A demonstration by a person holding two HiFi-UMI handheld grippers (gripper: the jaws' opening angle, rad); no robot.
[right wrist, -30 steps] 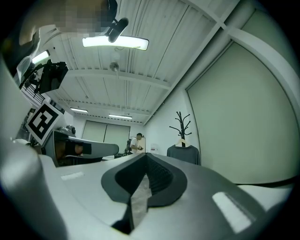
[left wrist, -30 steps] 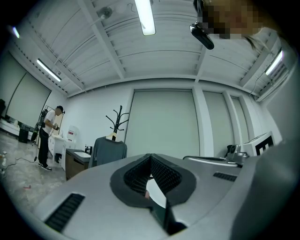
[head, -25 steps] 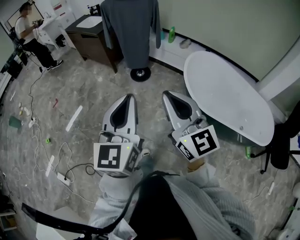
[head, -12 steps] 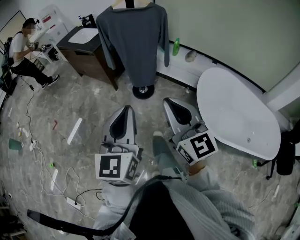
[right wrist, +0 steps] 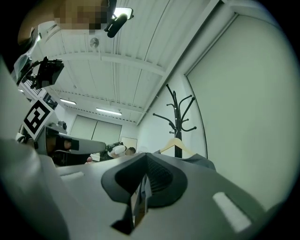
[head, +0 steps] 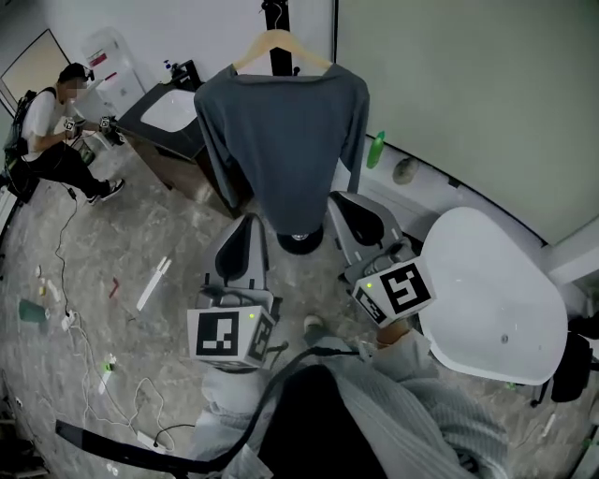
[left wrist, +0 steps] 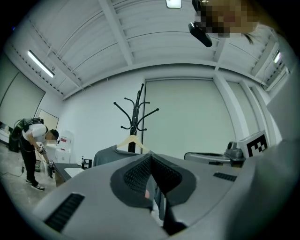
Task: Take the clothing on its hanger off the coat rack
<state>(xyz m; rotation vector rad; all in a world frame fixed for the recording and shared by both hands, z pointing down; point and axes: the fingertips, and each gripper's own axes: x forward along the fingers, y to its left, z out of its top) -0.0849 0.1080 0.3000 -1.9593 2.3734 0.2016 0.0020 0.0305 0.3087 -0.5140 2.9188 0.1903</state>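
Overhead, in the head view, the grey top (head: 281, 140) hung on a pale wooden hanger (head: 278, 47) hooked to the black coat rack (head: 277, 14), its hem reaching down to the rack's round base (head: 299, 241). The left gripper (head: 253, 221) and the right gripper (head: 339, 200) were held side by side just below the garment, both pointing toward it and neither touching it. A white oval table (head: 491, 299) stood to the right, a dark cabinet (head: 168, 117) behind and left of the rack, and a person (head: 47, 131) bent over at the far left.

In the left gripper view, the two jaws were pressed together with nothing between them. Beyond their tips the rack rose with its curved hooks, the hanger and the shoulders of the top showing just above the jaws.

In the right gripper view, the jaws likewise met, empty. The rack, hanger and a grey shoulder of the top stood right of the tips, against the pale wall.
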